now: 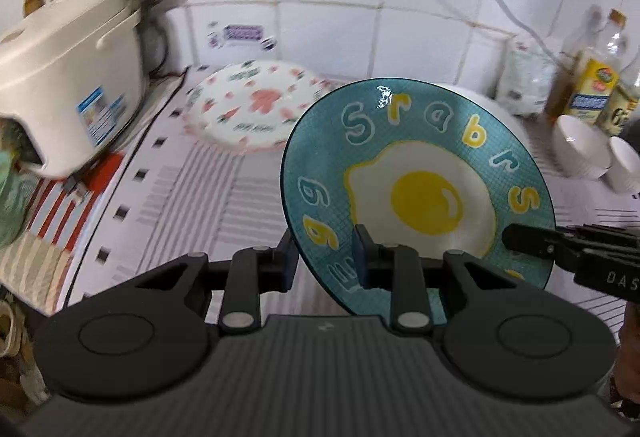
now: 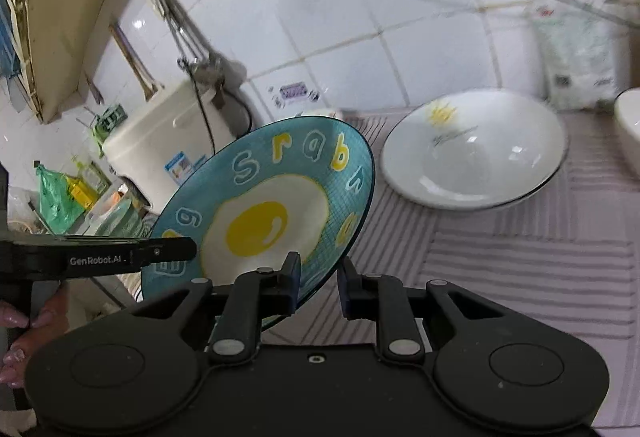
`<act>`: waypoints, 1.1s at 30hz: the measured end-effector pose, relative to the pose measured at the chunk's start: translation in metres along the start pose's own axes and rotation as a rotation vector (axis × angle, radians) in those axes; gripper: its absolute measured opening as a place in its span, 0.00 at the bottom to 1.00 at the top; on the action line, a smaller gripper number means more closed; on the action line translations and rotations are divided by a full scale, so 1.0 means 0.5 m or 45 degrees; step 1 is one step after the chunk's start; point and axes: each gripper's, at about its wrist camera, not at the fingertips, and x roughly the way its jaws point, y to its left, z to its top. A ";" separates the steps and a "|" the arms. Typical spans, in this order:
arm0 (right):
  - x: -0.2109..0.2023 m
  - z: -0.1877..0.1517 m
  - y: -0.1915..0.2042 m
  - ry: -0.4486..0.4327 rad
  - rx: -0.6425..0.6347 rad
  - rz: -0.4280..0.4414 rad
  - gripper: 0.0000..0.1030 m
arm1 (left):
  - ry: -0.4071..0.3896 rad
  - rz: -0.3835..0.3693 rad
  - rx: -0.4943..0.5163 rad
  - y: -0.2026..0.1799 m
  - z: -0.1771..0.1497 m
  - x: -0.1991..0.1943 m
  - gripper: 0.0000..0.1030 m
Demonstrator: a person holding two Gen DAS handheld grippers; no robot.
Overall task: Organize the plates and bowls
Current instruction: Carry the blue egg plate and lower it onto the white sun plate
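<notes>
- Straddling the lower rim of the teal egg plate (image 1: 416, 189), the left gripper (image 1: 324, 261) has one pad behind the rim and one in front; the gap looks wider than the rim, so whether it truly clamps cannot be told.
- The right gripper (image 2: 318, 281) stands likewise at the plate's (image 2: 264, 213) opposite edge, a pad on each face, with visible slack on the outer side; a firm hold is not certain there either.
- The plate hangs tilted in the air between the two tools, above the striped cloth (image 1: 224, 189), touching nothing else.
- It appears to be glazed ceramic: stiff, fairly heavy for a rim pinch, slick, and likely to chip or break if dropped.
- The rim is the only place thin enough for the pads; a deeper bite with both faces pressed seems safer.
- Behind lie a floral plate (image 1: 256, 105) on the cloth and a wide white bowl (image 2: 474, 153); small white bowls (image 1: 580, 149) stand to the right.
- A rice cooker (image 1: 68, 77) sits at the left.
</notes>
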 end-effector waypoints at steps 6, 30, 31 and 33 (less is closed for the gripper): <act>-0.041 0.034 -0.056 -0.041 -0.020 -0.044 0.25 | -0.014 -0.034 0.036 -0.074 0.048 0.038 0.26; 0.056 0.148 -0.253 0.048 0.122 -0.289 0.24 | 0.245 -0.119 -0.061 -0.195 0.164 0.304 0.26; 0.058 0.150 -0.251 0.063 0.128 -0.311 0.25 | 0.249 -0.111 -0.050 -0.201 0.165 0.309 0.26; 0.063 0.152 -0.248 0.077 0.126 -0.340 0.25 | 0.266 -0.112 -0.054 -0.202 0.168 0.319 0.25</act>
